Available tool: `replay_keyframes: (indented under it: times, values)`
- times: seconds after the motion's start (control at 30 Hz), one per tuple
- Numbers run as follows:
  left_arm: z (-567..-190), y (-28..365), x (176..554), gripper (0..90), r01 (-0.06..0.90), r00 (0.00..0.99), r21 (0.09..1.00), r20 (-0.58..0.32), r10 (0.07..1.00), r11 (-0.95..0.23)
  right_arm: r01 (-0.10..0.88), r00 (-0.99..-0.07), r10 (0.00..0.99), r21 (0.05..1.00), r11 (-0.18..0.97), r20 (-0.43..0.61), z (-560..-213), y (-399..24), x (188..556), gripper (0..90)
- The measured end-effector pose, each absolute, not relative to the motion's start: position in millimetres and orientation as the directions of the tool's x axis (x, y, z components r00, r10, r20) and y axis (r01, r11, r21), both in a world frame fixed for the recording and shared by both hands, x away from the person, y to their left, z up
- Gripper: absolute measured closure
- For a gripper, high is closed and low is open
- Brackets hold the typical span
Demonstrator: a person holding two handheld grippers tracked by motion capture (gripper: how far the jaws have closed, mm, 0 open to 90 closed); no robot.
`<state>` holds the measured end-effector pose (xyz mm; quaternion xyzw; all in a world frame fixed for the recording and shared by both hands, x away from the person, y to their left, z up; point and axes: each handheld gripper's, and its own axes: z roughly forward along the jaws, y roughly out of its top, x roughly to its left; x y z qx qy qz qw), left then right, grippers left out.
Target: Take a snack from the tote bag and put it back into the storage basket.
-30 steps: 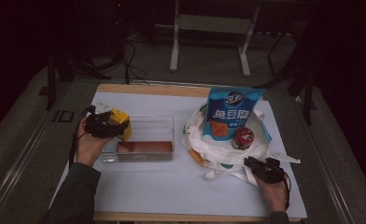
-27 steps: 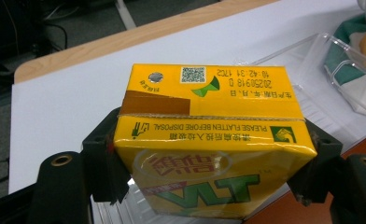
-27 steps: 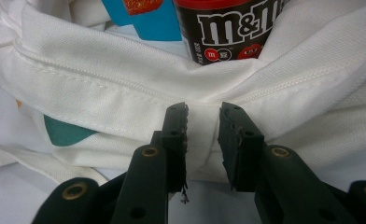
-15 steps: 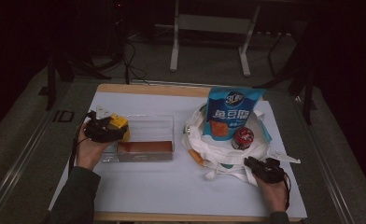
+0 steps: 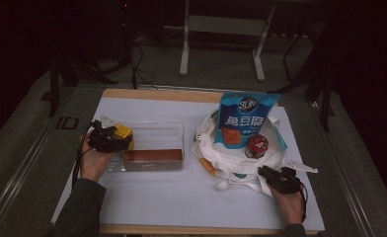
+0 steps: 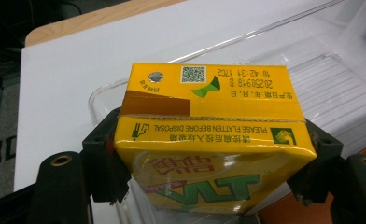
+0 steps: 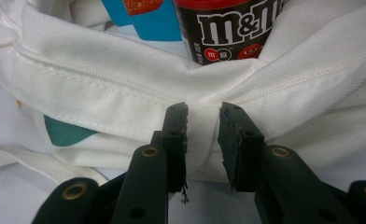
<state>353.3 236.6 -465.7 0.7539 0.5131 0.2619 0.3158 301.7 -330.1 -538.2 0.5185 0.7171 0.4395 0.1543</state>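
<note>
**Yellow Drink Carton Held Over Clear Tray as White Bag Waited**

The left gripper (image 5: 113,138), its jaws clamped on the two sides of a yellow cardboard drink carton (image 6: 209,140), held the carton over the left end of a clear plastic tray (image 5: 154,129) near the table's (image 5: 147,197) left edge. Against the view a second before, the carton sat slightly lower and nearer the tray's left wall; the move was small. The carton's top read "PLEASE FLATTEN BEFORE DISPOSAL", with a QR code and the printed date "20250918 D", and green letters "VLT" on its face.

The right gripper (image 7: 202,140) had not shifted, resting near the table's front right corner. Its jaws stood narrowly parted around a fold in the hem of a white cloth tote bag (image 7: 125,84); whether the pads pressed the cloth could not be told. In the bag stood a dark brown "m&m's" jar (image 7: 228,28) with a red lid, beside a blue snack pouch (image 5: 246,121) printed with large white Chinese characters.
</note>
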Motion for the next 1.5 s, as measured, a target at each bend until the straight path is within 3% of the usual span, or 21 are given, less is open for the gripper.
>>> replay_keyframes:
  times: [0.77,0.9,1.5]
  values:
    - [-469,250,339,25.8,0.602,0.336,0.765,0.021,0.942,-0.231,0.608,-0.415,0.88,0.79,0.078,0.232,-538,-330,302,72.1]
    - [-468,243,337,26.4,0.58,0.31,0.775,0.075,0.948,-0.251,0.608,-0.415,0.88,0.79,0.078,0.232,-538,-330,302,72.1]
    - [-471,231,346,27.1,0.569,0.214,0.802,0.07,0.974,-0.183,0.608,-0.415,0.879,0.79,0.076,0.234,-538,-330,302,72.1]
